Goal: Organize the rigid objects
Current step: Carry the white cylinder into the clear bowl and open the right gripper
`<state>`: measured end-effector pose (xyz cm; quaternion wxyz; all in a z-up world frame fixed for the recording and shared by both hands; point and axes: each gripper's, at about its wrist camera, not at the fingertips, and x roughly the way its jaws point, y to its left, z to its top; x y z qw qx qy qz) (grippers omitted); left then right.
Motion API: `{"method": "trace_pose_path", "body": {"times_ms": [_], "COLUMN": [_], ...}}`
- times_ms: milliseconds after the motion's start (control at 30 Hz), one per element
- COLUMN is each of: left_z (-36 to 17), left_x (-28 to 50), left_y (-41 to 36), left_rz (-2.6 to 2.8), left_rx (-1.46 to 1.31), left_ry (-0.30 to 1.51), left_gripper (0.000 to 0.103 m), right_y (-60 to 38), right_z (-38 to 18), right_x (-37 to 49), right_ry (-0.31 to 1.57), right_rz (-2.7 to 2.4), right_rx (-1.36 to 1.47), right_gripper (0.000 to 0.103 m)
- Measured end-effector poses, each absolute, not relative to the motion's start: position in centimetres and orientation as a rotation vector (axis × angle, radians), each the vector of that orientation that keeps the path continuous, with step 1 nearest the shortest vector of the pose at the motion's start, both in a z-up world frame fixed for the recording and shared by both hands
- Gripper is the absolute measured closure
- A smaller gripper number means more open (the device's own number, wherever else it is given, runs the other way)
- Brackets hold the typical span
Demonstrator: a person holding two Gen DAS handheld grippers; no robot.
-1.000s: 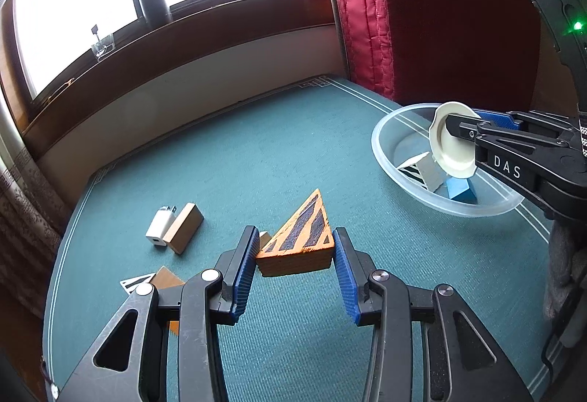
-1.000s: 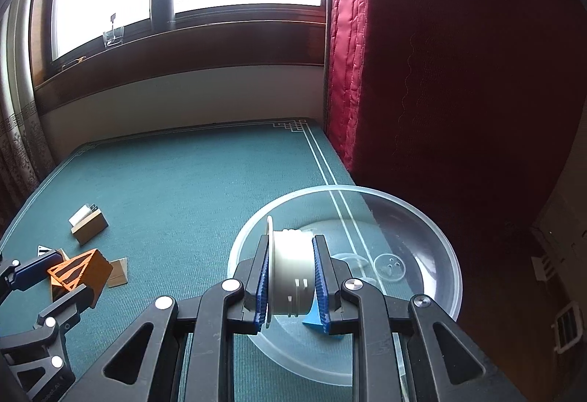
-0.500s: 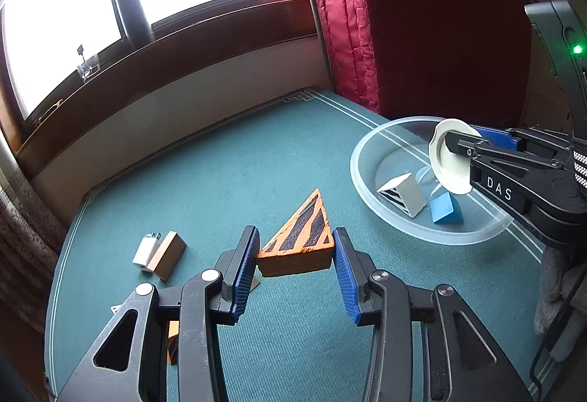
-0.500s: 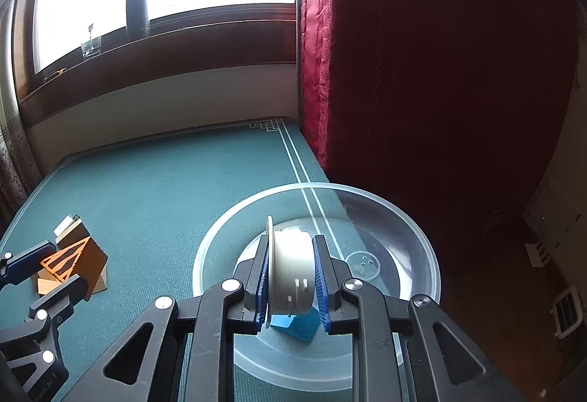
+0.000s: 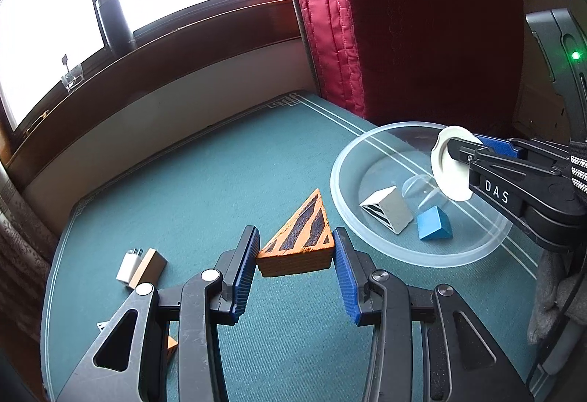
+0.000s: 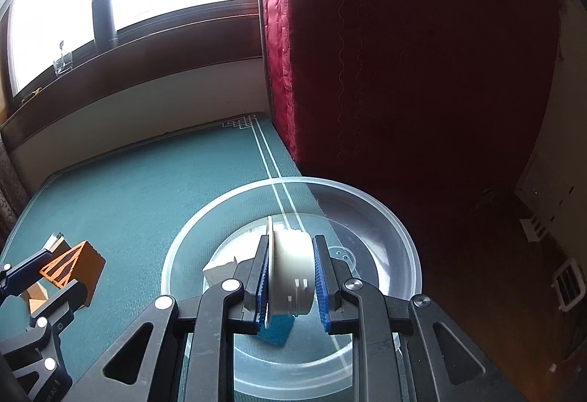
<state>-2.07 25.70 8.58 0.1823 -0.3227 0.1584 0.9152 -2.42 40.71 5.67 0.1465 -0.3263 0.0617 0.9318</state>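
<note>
My left gripper [image 5: 295, 257] is shut on an orange wedge with black stripes [image 5: 299, 240], held above the green table cloth just left of a clear plastic bowl [image 5: 367, 240]. In the right wrist view that wedge [image 6: 69, 268] appears at the far left. My right gripper [image 6: 290, 277] is shut on a white round flanged spool [image 6: 291, 270], held above the bowl [image 6: 403, 244]; the left wrist view shows the spool [image 5: 449, 163] over the bowl's far side. Inside the bowl lie a white striped wedge [image 5: 385, 209] and a blue block [image 5: 434, 224].
A white plug adapter [image 5: 126, 264] and a brown block [image 5: 148, 266] lie at the table's left. More small pieces sit partly hidden under my left gripper. A red curtain [image 5: 367, 35] hangs behind the bowl, which overhangs the table's right edge. A window sill runs along the back.
Both grippers have shifted to the right with their loads. The orange wedge is closer to the bowl, and the spool has moved further over the bowl's middle.
</note>
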Motion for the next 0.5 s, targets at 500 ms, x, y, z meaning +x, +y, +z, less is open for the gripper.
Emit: {"method": "trace_pose_path", "body": {"times_ms": [500], "left_z": [8.5], "left_x": [-2.4], "left_y": [26.9], "left_rz": [2.559], "left_rx": [-0.907], "left_ry": [0.457], "left_gripper": [0.061], "right_y": [42.4], "right_z": [5.3], "right_x": [-2.6], "right_ry": [0.297], "right_rz": [2.643], "right_rx": [-0.942], "right_gripper": [0.064]}}
